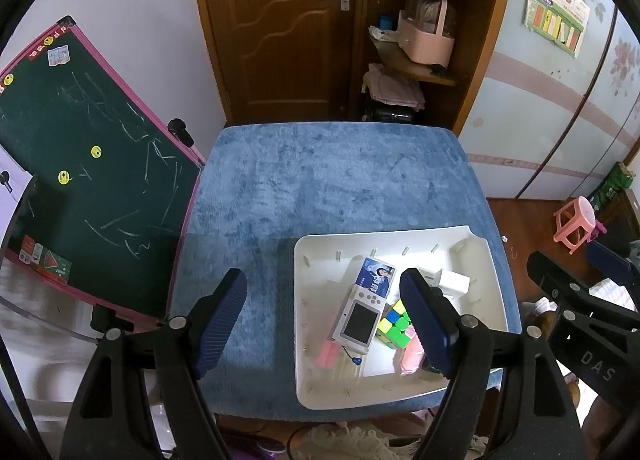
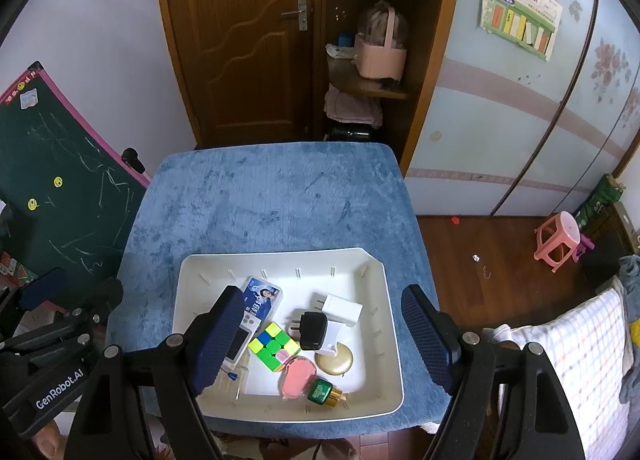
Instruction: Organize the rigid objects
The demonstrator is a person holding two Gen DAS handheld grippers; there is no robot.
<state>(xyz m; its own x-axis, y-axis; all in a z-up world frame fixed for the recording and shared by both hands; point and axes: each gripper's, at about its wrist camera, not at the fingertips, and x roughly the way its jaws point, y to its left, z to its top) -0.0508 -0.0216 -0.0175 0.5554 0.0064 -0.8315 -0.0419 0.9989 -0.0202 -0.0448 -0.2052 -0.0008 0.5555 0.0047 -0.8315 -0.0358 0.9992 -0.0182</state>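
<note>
A white tray (image 2: 384, 300) sits on the blue table cloth (image 2: 272, 200) near the front edge. It holds a blue card box (image 2: 262, 296), a small white camera (image 1: 358, 320), a colourful puzzle cube (image 2: 274, 345), a black plug adapter (image 2: 313, 330), a white charger (image 2: 342, 310), a gold round compact (image 2: 334, 358), a pink case (image 2: 298, 376) and a green bottle (image 2: 322, 392). My right gripper (image 2: 324, 340) is open above the tray, empty. My left gripper (image 1: 324, 324) is open above the tray's left edge (image 1: 298, 300), empty.
A green chalkboard (image 1: 80, 164) leans at the table's left. A wooden door (image 1: 280, 28) and shelf unit (image 1: 424, 40) stand behind. A pink stool (image 2: 558, 242) is on the floor at right, with a checked cushion (image 2: 576, 364) nearer.
</note>
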